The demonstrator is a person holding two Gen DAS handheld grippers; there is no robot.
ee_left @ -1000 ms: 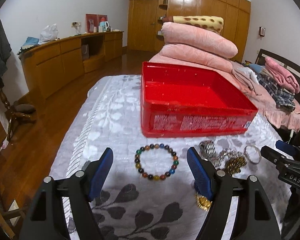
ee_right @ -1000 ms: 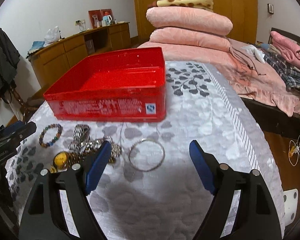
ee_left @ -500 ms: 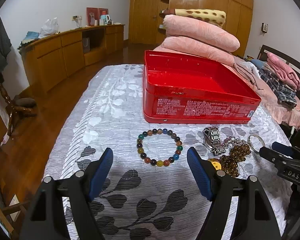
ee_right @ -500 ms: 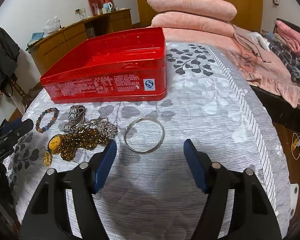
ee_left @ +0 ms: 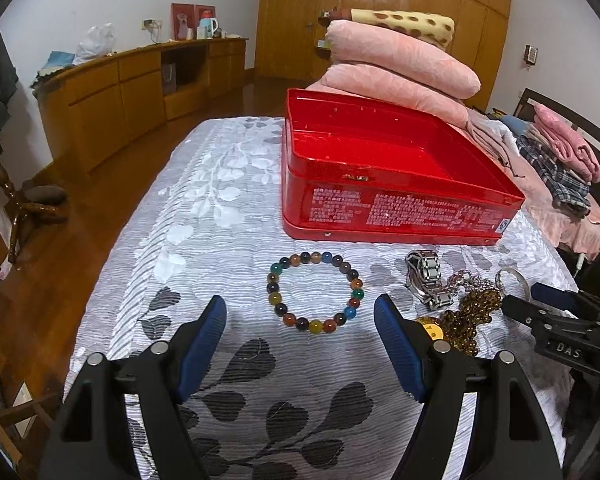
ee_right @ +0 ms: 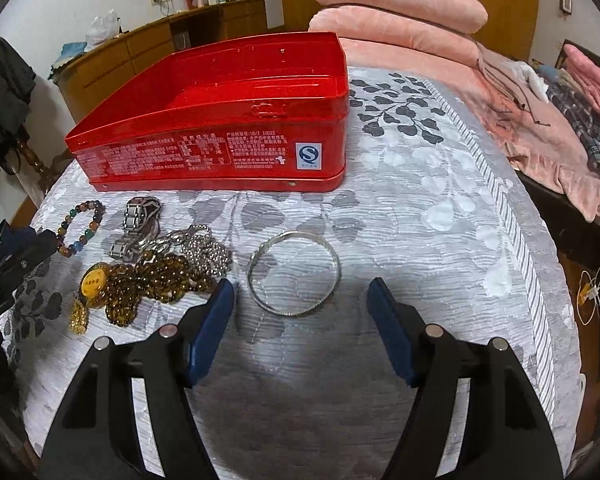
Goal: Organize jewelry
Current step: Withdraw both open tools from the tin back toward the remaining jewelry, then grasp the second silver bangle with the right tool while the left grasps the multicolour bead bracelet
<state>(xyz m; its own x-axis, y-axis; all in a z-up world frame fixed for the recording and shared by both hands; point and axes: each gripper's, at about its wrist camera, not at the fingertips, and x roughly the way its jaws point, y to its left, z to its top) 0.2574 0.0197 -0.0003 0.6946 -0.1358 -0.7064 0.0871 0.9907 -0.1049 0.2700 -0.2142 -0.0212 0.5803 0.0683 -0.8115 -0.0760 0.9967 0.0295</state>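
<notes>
Nothing is stored yet: the red tin [ee_left: 380, 168] looks empty. The bead bracelet [ee_left: 314, 292] lies at 12 o'clock of the wide-open, empty left gripper [ee_left: 300, 320], the silver bangle [ee_right: 294, 272] at 12 o'clock of the equally wide, empty right gripper [ee_right: 300, 304]. Since a second ago both have closed in on their pieces

1 open red metal tin [ee_right: 220, 152] | 1 multicoloured bead bracelet [ee_left: 314, 298] | 1 plain silver bangle [ee_right: 294, 272] | 1 steel link watchband [ee_right: 134, 226] | 1 amber bead necklace [ee_right: 152, 280] | 1 silver chain [ee_right: 206, 250]

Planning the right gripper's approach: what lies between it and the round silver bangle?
Only bare grey quilt separates the right gripper from the silver bangle, per the right wrist view.
</notes>
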